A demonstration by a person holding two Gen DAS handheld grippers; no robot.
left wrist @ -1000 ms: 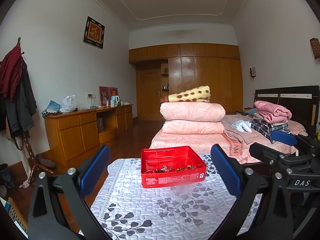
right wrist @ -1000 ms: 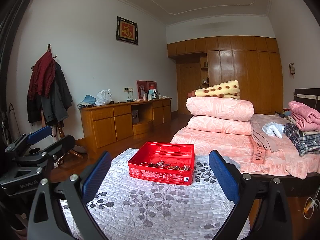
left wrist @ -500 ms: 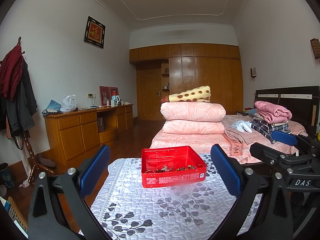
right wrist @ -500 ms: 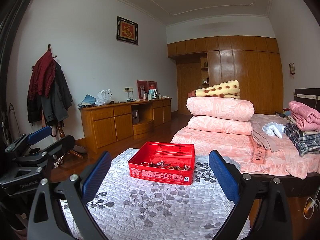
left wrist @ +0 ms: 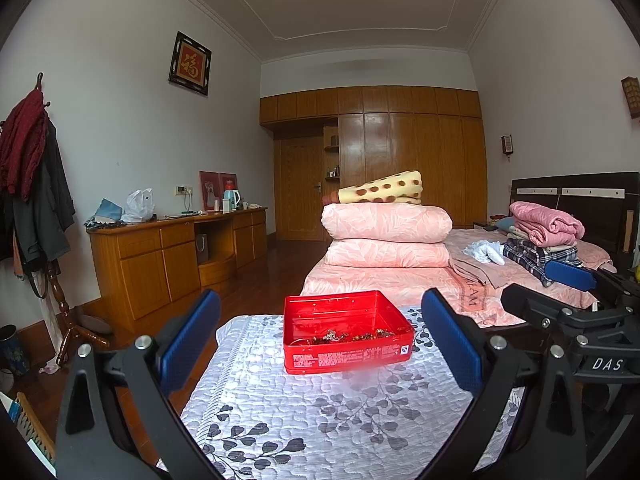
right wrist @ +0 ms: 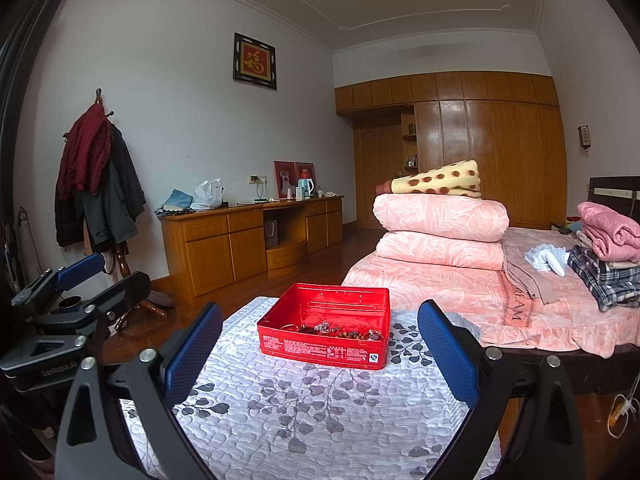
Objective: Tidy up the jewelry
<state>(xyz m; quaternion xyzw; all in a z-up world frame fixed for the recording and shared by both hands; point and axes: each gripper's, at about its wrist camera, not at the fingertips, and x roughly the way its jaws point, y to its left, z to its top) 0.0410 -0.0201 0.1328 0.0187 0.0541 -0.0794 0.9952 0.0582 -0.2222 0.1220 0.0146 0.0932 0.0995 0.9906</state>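
Left gripper [left wrist: 320, 336] and right gripper [right wrist: 320, 344] level, fingers apart, facing red tin [left wrist: 346, 332]

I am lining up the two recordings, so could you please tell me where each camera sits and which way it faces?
Left wrist view: sits on the left tool, facing along its open fingers at the red tin on the quilted cloth; the right tool shows at the right edge.
Right wrist view: sits on the right tool, facing the same red tin from further right; the left tool shows at the left edge.
Shared: tin, cloth, bed, wooden cabinet.
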